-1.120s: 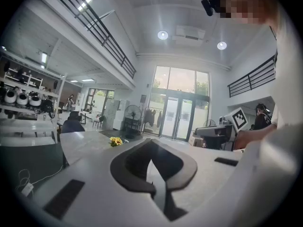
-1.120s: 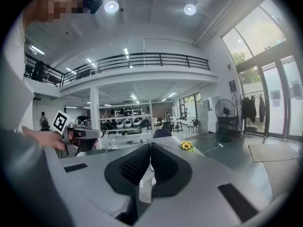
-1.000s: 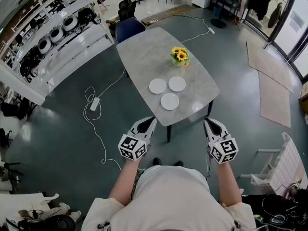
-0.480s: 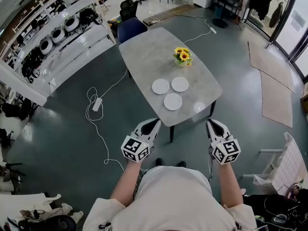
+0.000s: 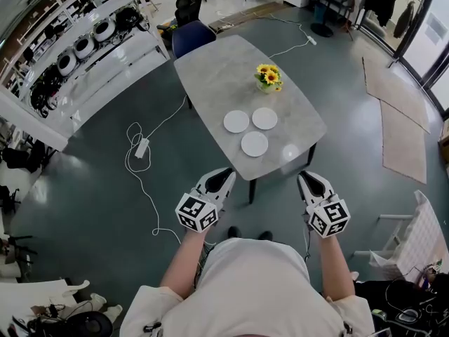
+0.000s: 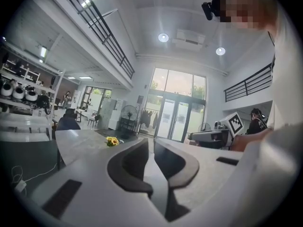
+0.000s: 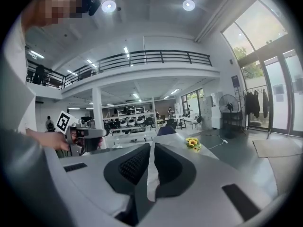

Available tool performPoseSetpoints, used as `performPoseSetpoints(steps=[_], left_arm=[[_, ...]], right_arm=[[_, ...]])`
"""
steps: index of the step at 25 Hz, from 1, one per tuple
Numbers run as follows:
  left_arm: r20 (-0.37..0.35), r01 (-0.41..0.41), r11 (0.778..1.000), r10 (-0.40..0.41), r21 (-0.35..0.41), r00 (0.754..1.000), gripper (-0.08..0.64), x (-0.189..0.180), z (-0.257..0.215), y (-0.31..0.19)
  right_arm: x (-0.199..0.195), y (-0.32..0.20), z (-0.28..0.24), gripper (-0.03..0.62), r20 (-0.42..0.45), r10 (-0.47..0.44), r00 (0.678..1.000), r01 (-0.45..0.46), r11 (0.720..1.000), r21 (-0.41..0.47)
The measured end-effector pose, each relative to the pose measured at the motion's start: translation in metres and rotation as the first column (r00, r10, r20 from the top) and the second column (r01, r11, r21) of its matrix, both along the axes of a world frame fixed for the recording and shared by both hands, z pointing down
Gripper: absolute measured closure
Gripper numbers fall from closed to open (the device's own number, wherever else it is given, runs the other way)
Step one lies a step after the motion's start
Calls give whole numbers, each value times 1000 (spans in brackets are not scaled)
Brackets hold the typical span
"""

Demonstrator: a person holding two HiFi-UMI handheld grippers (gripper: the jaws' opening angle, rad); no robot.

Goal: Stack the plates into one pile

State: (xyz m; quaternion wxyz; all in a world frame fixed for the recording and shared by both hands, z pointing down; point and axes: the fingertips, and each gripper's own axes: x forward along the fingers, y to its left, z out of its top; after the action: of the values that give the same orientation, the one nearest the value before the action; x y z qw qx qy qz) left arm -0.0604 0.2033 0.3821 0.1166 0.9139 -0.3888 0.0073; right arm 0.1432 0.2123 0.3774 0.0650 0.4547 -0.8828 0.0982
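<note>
White plates [image 5: 255,144] x3 unstacked on grey surface [image 5: 217,69], 12 o'clock; L claw [image 5: 225,173] opening, empty; R claw [image 5: 307,177] pressed together.

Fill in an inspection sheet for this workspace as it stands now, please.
Surface: grey table, mostly bare.
Job's things: three white plates, lying singly and close together, not stacked.
Clutter: sunflowers beyond the plates.
Grippers: left gripper empty, jaws opening; right gripper shut, empty; neither touches a plate.
Cables: white lead with power strip on the floor left of the table.
Surroundings: blue chair, shelving, rugs.
</note>
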Motion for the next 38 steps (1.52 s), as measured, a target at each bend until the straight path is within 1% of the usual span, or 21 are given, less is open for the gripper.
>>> performPoseSetpoints(steps=[1,3,4,5,6,7,13,27,38], left_arm=[[-7,-3,1000,3,-4,1000,510,-2,0,0],[-13,-8,1000,8,-10,1000,495,-4,1,-1],[-11,-10,1000,10,-13,1000,481,-6,2,-1],[-9,-12,1000,12,-18,1000,472,-7,3,-1],[-8,-15,1000,15,-23,1000,468,-9,4,-2],[-7,-17,999,17,-27,1000,466,-11,5,-2],[-9,-32,999,32,-38,999,466,-24,11,-5],[1,-88,994,88,-62,996,457,-71,24,-16],[7,-101,992,101,-81,995,457,-75,35,-23]], right_arm=[[-4,0,1,558,1,-4,1000,4,1000,-4],[-9,-1,3,557,1,-1,1000,1,1000,-10],[-10,-2,4,546,0,4,1000,-4,1000,-11],[-12,-2,5,520,-2,8,1000,-8,1000,-13],[-14,-3,5,479,-7,11,1000,-11,1000,-14],[-17,-3,5,474,-12,12,1000,-12,1000,-15],[-26,-6,10,474,-15,41,999,-41,999,-29],[-69,-12,10,476,-24,101,995,-101,995,-25],[-76,-17,19,476,-28,119,992,-120,992,-46]])
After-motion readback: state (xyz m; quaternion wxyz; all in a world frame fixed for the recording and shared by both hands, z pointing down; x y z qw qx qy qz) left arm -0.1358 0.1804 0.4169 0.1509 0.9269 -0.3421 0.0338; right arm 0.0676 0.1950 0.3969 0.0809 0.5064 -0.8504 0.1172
